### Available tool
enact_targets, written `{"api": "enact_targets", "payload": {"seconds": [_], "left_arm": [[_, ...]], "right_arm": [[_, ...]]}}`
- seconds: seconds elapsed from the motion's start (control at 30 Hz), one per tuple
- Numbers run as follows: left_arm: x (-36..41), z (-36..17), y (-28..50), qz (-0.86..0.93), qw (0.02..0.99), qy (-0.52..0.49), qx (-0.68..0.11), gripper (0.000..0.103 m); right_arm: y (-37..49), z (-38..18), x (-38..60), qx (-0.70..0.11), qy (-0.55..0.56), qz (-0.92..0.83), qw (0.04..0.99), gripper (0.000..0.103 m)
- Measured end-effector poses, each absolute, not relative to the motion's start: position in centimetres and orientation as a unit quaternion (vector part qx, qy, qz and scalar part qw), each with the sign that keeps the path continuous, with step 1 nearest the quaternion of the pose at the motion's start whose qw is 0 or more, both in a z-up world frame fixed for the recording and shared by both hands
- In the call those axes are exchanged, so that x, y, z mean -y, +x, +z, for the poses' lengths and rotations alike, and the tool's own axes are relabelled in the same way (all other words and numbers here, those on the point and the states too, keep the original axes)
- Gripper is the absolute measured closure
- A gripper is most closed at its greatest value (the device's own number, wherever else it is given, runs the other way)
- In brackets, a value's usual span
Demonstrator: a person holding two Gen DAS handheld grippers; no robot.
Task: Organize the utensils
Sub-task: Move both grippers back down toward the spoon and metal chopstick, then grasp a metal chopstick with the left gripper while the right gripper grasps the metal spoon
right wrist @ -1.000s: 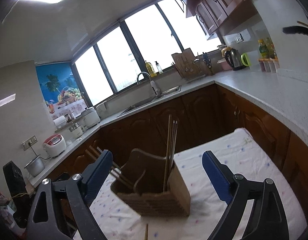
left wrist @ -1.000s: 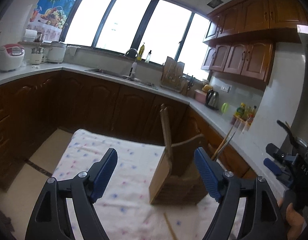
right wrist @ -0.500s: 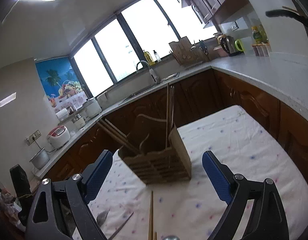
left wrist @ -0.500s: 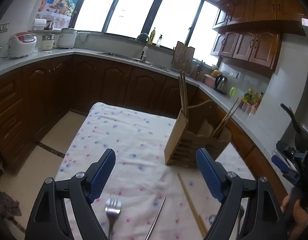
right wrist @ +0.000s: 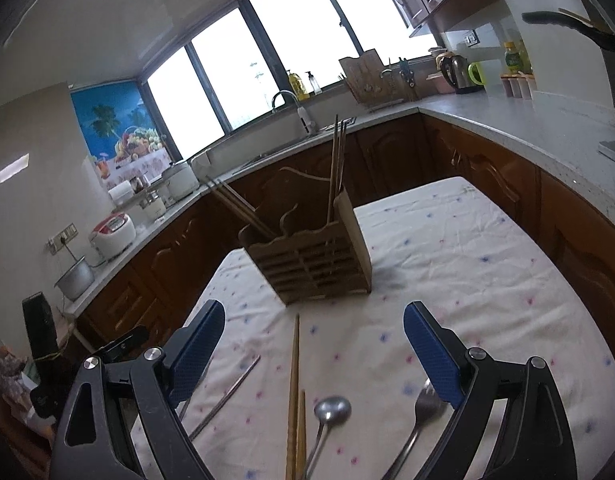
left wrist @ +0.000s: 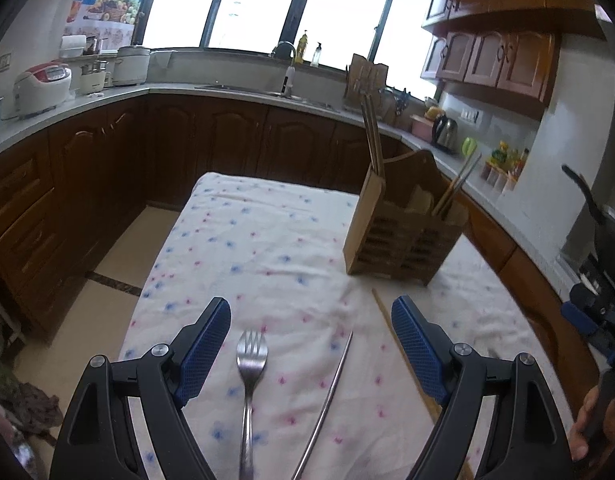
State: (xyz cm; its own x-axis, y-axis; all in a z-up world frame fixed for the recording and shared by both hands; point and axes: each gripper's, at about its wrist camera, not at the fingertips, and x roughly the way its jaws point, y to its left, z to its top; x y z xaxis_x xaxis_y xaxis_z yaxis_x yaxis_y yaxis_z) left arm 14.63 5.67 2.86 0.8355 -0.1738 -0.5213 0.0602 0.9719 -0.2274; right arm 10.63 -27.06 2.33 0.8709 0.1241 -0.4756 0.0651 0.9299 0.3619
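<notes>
Both grippers are wide open, holding nothing. Nearest the left gripper (left wrist: pixel 310 344) is a fork (left wrist: pixel 249 376) flat on the tablecloth (left wrist: pixel 267 240): thin, stiff, slick steel, so I'd pinch mid-handle. The right gripper (right wrist: pixel 313 346) has wooden chopsticks (right wrist: pixel 294 392), a spoon (right wrist: pixel 327 420) and a second fork (right wrist: pixel 421 416) below it. Light stuff, probably rolls easily. Farther back stands the wooden holder (right wrist: pixel 319 256), chopsticks already inside.

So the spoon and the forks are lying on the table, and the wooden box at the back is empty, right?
Not quite. The wooden box is not empty: chopsticks already stand in it, some upright and some leaning, as the right wrist view shows. The rest is right: the spoon and the forks lie on the table.
</notes>
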Motion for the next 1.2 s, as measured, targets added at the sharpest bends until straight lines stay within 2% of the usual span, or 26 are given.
{"api": "enact_targets", "payload": {"seconds": [0.47, 0.57, 0.83, 1.0, 1.13, 1.2], "left_arm": [[-4.5, 2.0, 14.5, -0.086, 0.939, -0.051, -0.329, 0.020], [-4.2, 1.6, 14.8, -0.091, 0.934, -0.044, -0.342, 0.021], [-2.8, 0.4, 16.5, -0.099, 0.924, -0.013, -0.368, 0.022], [-1.1, -0.8, 18.4, -0.108, 0.913, 0.019, -0.392, 0.037], [0.2, -1.3, 19.9, -0.117, 0.908, 0.039, -0.401, 0.039], [0.7, -1.6, 20.8, -0.124, 0.904, 0.047, -0.407, 0.043]], "right_arm": [[9.3, -0.2, 24.6, -0.292, 0.158, 0.005, 0.943, 0.012], [9.5, -1.1, 24.2, -0.309, 0.154, 0.006, 0.939, 0.022], [10.3, -3.1, 23.2, -0.347, 0.149, 0.008, 0.926, 0.035], [11.4, -5.2, 22.5, -0.386, 0.145, 0.010, 0.911, 0.047], [12.3, -6.9, 22.4, -0.416, 0.149, 0.010, 0.897, 0.056], [12.7, -7.5, 22.3, -0.429, 0.149, 0.011, 0.891, 0.060]]}}
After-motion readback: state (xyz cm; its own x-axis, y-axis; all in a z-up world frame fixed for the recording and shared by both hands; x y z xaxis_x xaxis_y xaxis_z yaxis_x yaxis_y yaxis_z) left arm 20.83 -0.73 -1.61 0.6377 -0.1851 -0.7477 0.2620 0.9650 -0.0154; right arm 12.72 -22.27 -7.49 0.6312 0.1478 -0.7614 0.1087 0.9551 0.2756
